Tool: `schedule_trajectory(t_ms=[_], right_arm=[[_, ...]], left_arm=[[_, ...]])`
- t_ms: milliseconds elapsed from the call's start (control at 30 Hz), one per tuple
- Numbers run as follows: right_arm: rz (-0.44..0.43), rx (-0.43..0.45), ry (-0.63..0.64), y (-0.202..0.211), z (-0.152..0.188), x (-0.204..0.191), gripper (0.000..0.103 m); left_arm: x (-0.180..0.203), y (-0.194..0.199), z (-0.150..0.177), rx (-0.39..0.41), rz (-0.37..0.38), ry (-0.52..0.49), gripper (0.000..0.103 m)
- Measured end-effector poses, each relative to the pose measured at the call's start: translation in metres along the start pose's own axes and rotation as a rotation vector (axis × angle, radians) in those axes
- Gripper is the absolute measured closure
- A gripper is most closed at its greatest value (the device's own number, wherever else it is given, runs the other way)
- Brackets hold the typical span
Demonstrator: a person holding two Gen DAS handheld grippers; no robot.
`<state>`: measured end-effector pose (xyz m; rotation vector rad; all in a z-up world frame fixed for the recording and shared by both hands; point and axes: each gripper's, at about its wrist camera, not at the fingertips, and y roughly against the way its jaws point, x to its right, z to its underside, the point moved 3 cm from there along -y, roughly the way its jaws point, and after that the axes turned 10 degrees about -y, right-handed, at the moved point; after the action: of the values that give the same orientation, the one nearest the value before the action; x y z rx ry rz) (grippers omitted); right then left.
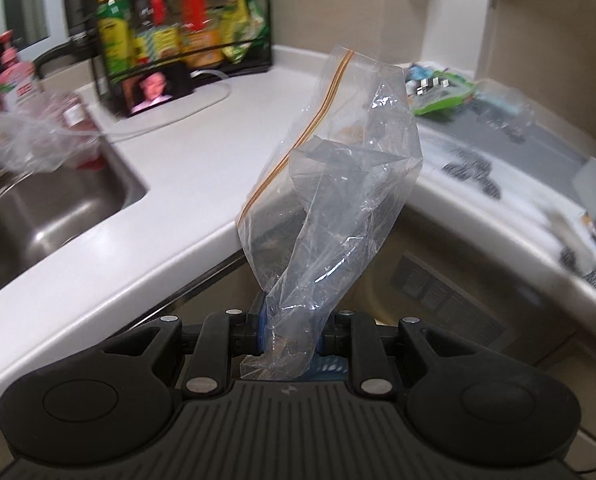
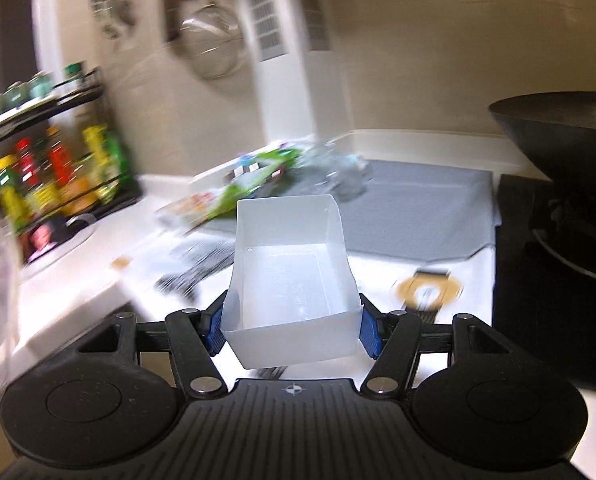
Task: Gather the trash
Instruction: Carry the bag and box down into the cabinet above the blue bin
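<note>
1. The left gripper [image 1: 289, 340] pinches a clear zip bag [image 1: 330, 184] by its crumpled bottom (the pads mostly hidden behind plastic); it stands above the counter edge [image 1: 145, 248].
2. The right gripper [image 2: 291, 326] clamps a white open box [image 2: 289, 272] over the counter.
3. Litter behind, including a green wrapper [image 2: 257, 178], is blurred.

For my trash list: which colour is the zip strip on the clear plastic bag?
Orange zip strip, best in left wrist view.
</note>
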<state>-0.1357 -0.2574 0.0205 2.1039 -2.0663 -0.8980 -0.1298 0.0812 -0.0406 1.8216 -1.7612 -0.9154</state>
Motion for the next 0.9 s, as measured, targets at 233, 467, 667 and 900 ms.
schedule_trajectory(t_ms=[233, 467, 667, 900], right_arm=[[-0.087, -0.086, 0.075, 0.032, 0.043, -0.039, 0.039], [-0.158, -0.173, 0.140, 0.036, 0.077, -0.077, 0.039], [-0.195, -0.261, 0.205, 0.035, 0.109, -0.102, 0.039], [-0.193, -0.256, 0.260, 0.036, 0.114, -0.116, 0.039]], left_arm=[[-0.018, 0.006, 0.032, -0.017, -0.032, 0.016, 0.080], [-0.016, 0.007, 0.045, -0.018, -0.008, 0.034, 0.080], [-0.005, 0.000, 0.058, -0.031, 0.012, 0.017, 0.080], [0.004, -0.004, 0.064, -0.024, 0.029, -0.017, 0.080]])
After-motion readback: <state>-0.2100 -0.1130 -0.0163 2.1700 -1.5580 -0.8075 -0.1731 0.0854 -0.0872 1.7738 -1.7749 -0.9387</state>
